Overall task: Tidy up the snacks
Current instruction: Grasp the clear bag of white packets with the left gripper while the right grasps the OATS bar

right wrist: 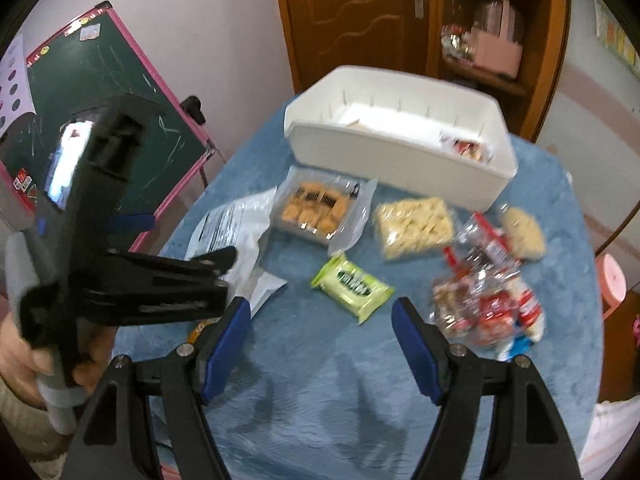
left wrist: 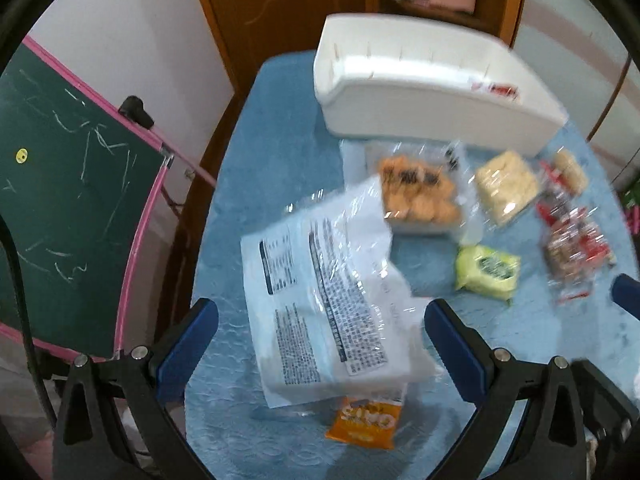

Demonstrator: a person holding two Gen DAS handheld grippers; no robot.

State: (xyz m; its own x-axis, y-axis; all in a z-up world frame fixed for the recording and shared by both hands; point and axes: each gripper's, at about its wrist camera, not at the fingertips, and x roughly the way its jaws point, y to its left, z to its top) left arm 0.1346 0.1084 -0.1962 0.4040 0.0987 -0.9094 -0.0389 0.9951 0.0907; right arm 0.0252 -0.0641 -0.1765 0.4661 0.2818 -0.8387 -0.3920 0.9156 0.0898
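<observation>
Blue quilted cloth covers the desk (right wrist: 320,420) where the snacks lie loose. The left hand-held gripper (left wrist: 320,332) stands open, its blue pads on either side of a crumpled clear wrapper with printed labels (left wrist: 320,296), touching neither edge; an orange packet (left wrist: 366,422) pokes out beneath it. The right hand-held gripper (right wrist: 320,332) is open too, holding nothing, with a green packet (right wrist: 352,286) just ahead between its fingers. Farther ahead sit a tray of brown biscuits (right wrist: 314,208), a bag of pale crackers (right wrist: 414,226) and, beyond them, a white plastic bin (right wrist: 400,160). Red-wrapped snacks (right wrist: 486,300) lie to its right.
</observation>
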